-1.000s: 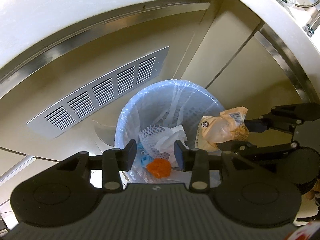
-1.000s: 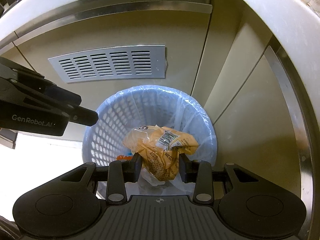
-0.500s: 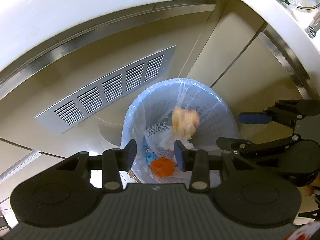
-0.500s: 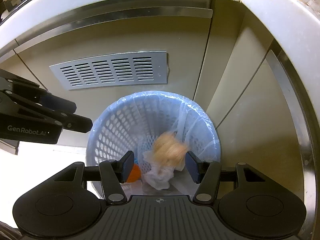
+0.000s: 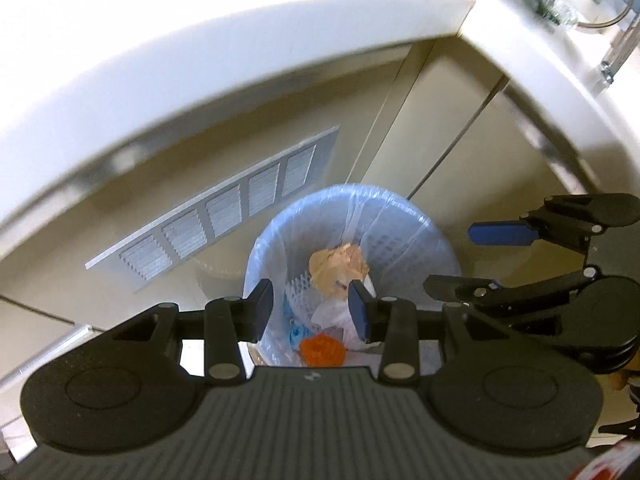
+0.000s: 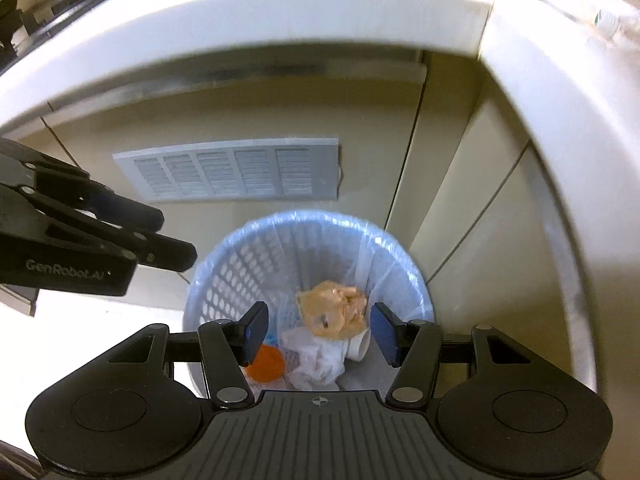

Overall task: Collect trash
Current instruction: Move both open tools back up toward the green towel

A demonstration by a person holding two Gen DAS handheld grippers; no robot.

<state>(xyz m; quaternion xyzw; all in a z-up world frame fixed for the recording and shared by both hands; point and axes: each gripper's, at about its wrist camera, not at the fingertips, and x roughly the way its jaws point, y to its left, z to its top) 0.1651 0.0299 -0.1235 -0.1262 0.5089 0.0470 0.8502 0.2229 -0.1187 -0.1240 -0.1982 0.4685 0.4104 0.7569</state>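
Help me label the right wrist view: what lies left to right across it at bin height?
Left tool → orange scrap → white tissue → orange wrapper → blue bin's right rim → cabinet door.

A kitchen, by the look of it: a white countertop (image 6: 280, 12) curves overhead at twelve o'clock, beige cabinet doors (image 6: 472, 216) below carry a metal vent grille (image 6: 236, 172), and a lined wastebasket (image 6: 400, 264) stands at six.
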